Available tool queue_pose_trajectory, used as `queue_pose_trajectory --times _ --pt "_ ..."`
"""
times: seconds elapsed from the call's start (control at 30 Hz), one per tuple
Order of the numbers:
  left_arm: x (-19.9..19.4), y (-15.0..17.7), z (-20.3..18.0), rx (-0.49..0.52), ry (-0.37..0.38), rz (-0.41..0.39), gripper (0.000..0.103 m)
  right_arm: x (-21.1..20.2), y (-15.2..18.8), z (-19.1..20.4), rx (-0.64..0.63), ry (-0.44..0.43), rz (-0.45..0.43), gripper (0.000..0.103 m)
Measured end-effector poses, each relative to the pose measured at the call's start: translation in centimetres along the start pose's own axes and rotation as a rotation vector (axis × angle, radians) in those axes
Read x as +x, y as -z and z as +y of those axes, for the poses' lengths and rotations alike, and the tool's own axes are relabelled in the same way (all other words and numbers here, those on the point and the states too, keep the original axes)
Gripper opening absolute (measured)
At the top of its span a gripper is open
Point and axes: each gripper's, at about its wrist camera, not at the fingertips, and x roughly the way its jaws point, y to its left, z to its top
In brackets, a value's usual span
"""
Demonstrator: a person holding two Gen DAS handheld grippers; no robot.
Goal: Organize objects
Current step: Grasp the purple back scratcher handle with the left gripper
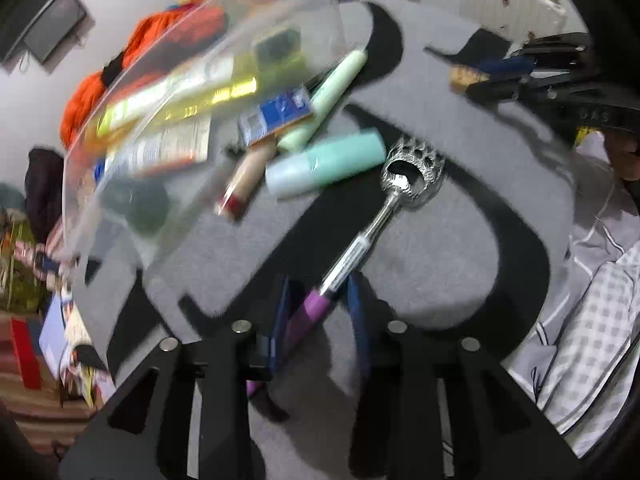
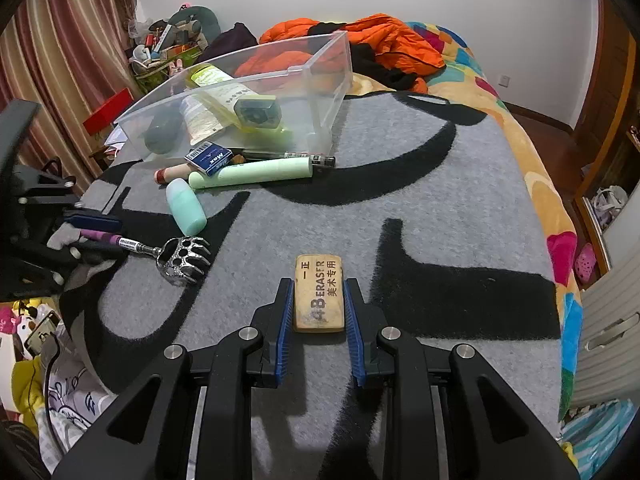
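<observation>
My left gripper (image 1: 320, 312) is shut on the purple handle of a metal claw back scratcher (image 1: 412, 172); it also shows in the right wrist view (image 2: 180, 258), low over the grey blanket. My right gripper (image 2: 318, 304) is shut on a tan 4B eraser (image 2: 319, 292), seen far right in the left wrist view (image 1: 466, 76). A clear plastic bin (image 2: 320, 80) holds tubes and a dark round item. In front of it lie a teal bottle (image 2: 186, 208), a pale green tube (image 2: 256, 172), a blue Max box (image 2: 210, 158), a pen (image 2: 288, 157) and a tan stick (image 2: 172, 174).
The grey and black blanket (image 2: 400, 200) covers a bed. Orange clothing (image 2: 384, 48) lies behind the bin. A colourful quilt (image 2: 532, 168) runs along the right edge. Clutter and striped curtains (image 2: 60, 60) stand at the left.
</observation>
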Motion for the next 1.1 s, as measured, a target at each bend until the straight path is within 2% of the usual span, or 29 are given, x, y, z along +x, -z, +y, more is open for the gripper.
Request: queue_pose_trajectory --times 0.07,0.1,0.13,0.27,0.33,0.37,0.57,0.87,1.1 --pt "0.2 -0.4 0.4 -0.005 0.026 0.003 0.031 0.1 0.1 -0.1 0.005 0.001 0.004 0.022" --pt "0.3 -0.5 0.6 -0.015 0.048 0.005 0.025 0.1 0.1 -0.1 0.006 0.002 0.004 0.022" --pt "0.3 -0.5 0.8 -0.026 0.062 0.006 0.025 0.1 0.1 0.0 0.006 0.003 0.003 0.022" --pt "-0.2 0.0 0.8 -0.079 0.068 0.010 0.019 -0.1 -0.1 0.2 0.003 -0.009 -0.004 0.022" --pt "-0.9 0.7 0.4 -0.118 0.090 0.009 0.011 -0.2 -0.2 0.4 -0.004 -0.012 -0.010 0.022" --pt "-1.2 1.0 0.2 -0.133 0.098 0.007 0.010 -0.3 -0.3 0.5 -0.007 -0.014 -0.013 0.022" --pt "-2.5 3.2 -0.5 -0.205 0.056 -0.023 0.010 -0.5 -0.6 0.9 -0.012 -0.040 -0.028 0.022" --pt "-6.8 3.5 2.2 -0.327 0.051 -0.231 0.010 -2.6 -2.4 1.7 -0.028 -0.032 -0.099 0.022" --pt "-9.3 3.4 3.5 -0.378 0.029 -0.342 0.010 -3.5 -4.8 3.2 -0.066 -0.030 -0.160 0.022"
